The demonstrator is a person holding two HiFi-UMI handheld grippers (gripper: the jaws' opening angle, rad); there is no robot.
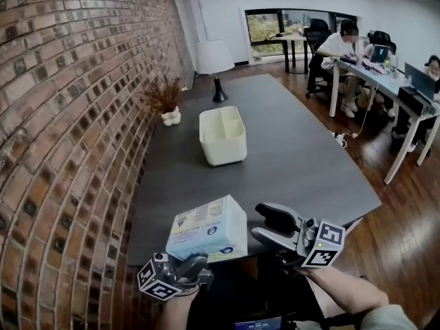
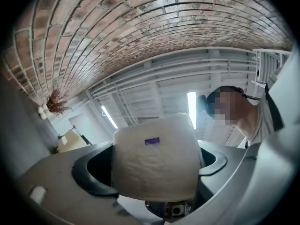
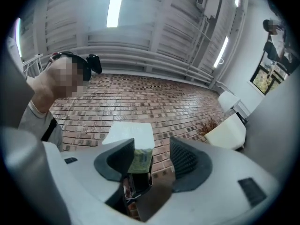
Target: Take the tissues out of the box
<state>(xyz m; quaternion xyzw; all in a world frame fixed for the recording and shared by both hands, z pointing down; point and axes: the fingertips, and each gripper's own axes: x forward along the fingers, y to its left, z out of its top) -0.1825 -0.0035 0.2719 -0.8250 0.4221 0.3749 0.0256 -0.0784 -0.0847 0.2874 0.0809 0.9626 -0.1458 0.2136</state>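
Observation:
A white tissue pack [image 1: 206, 229] with a blue and yellow printed label hangs in the air over the near edge of the dark table [image 1: 302, 163]. My left gripper [image 1: 184, 261] is shut on it from below. In the left gripper view the tissue pack [image 2: 154, 156] fills the gap between both jaws. My right gripper [image 1: 273, 227] stands open just right of the pack, with nothing between its jaws. The right gripper view has the tissue pack [image 3: 129, 134] beyond the right gripper [image 3: 152, 156], apart from it. A white open box [image 1: 223, 135] stands mid-table, also as the white box [image 3: 227, 132].
A brick wall [image 1: 62, 115] runs along the table's left side. A white-shaded lamp [image 1: 214, 64] and a dried plant in a small vase [image 1: 165, 100] stand at the far end. People sit at desks [image 1: 385, 74] at the back right, across a wooden floor.

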